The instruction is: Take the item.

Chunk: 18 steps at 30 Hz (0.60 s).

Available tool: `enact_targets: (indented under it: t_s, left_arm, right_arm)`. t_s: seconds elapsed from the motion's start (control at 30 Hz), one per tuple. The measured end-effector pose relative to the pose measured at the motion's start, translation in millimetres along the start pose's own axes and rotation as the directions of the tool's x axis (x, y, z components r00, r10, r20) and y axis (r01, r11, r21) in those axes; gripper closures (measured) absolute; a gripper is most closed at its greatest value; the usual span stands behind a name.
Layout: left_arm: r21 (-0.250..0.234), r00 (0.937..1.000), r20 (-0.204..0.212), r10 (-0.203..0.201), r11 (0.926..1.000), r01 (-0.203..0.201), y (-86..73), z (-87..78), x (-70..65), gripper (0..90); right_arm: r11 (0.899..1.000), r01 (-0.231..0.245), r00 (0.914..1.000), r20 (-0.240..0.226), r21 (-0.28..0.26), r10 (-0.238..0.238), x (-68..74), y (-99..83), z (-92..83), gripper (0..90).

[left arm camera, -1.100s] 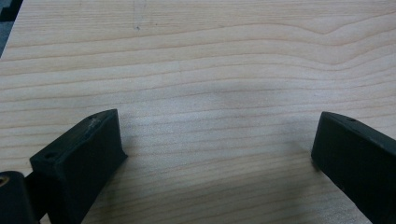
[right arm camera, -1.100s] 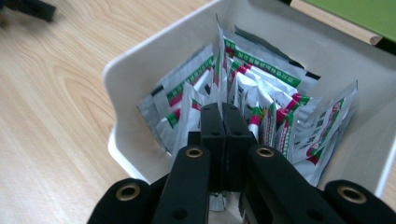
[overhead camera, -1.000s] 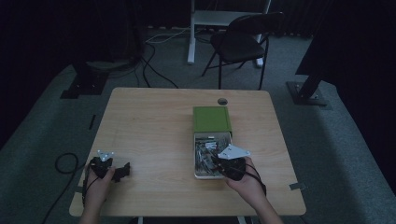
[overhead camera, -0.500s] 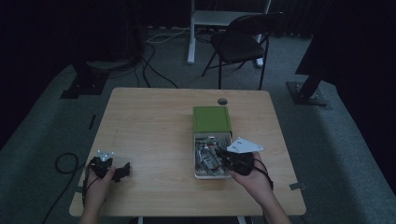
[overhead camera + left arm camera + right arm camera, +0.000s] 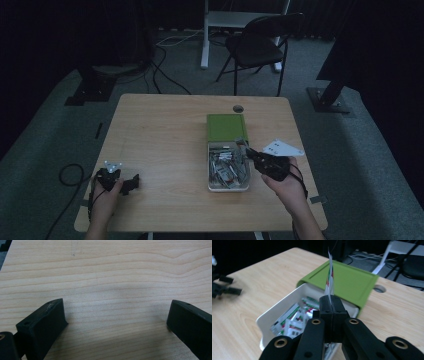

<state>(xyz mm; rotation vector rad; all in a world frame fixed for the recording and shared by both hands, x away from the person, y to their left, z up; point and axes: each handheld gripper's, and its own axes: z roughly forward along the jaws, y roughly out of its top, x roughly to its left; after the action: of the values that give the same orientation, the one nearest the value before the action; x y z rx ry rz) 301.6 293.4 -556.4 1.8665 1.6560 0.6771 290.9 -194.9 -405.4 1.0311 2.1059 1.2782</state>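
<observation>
A white tray of several red, green and white packets sits right of the table's middle, with its green lid lying against its far end. My right gripper hovers over the tray's right side. In the right gripper view its jaws are shut on one thin packet, which stands upright above the tray and in front of the lid. My left gripper rests at the table's front left. It stands open over bare wood, with nothing between its jaws.
A round cable hole lies in the table top beyond the lid. A black folding chair and a white desk leg stand behind the table. Cables trail on the floor at the left.
My right gripper has risen out of the tray and drawn back toward the right, carrying the packet up with it. The left gripper has stayed in place.
</observation>
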Motion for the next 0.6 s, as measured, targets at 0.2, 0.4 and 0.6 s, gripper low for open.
enact_targets:
  t_s: [0.2,0.4,0.6]
  left_arm:
    - [0.000,1.0000,0.000,0.000,1.0000,0.000,0.0,0.0,0.0,2.6]
    - [0.000,1.0000,0.000,0.000,1.0000,0.000,0.0,0.0,0.0,2.6]
    - [0.000,1.0000,0.000,0.000,1.0000,0.000,0.0,0.0,0.0,2.6]
  right_arm:
    - [1.000,-0.022,0.9987,0.046,-0.014,0.023,-16.5,-1.5,-11.2,90.0]
    - [0.998,-0.060,0.9936,0.094,-0.017,0.061,-33.7,-9.3,-18.5,89.9]
    - [0.996,-0.089,0.9845,0.149,-0.028,0.092,-50.6,-19.1,-26.8,89.9]
